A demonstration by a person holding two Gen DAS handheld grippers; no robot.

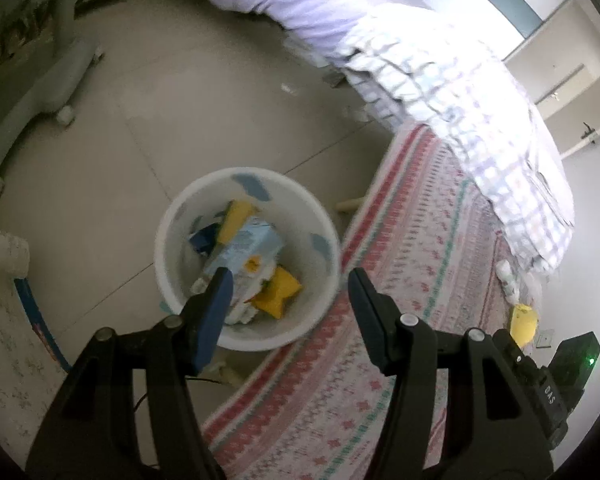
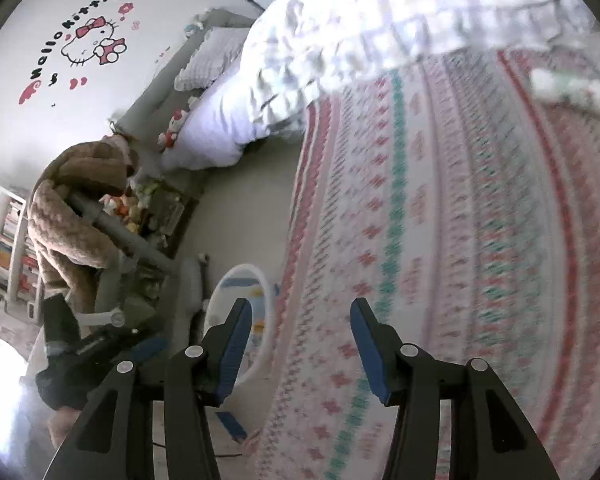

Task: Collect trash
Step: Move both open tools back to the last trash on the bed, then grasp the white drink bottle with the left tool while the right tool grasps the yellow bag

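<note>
A white trash bin (image 1: 172, 224) stands on the tiled floor beside the bed. It holds a light blue carton (image 1: 248, 248), yellow wrappers (image 1: 278, 292) and white crumpled bits. My left gripper (image 1: 288, 276) is open and empty, hovering just above the bin's near rim. A yellow object (image 1: 523, 322) and small white bottles (image 1: 506, 276) lie on the patterned bed sheet at the right. My right gripper (image 2: 300, 312) is open and empty above the sheet's edge; the bin (image 2: 224, 300) shows to its left, and white items (image 2: 572, 88) lie blurred on the sheet at the upper right.
The bed with a patterned sheet (image 1: 420, 260) and checked quilt (image 1: 460, 100) fills the right. A grey wheeled chair base (image 1: 40, 80) stands at the far left. A brown plush coat (image 2: 76, 208) hangs over the chair, with a bookshelf (image 2: 8, 240) behind.
</note>
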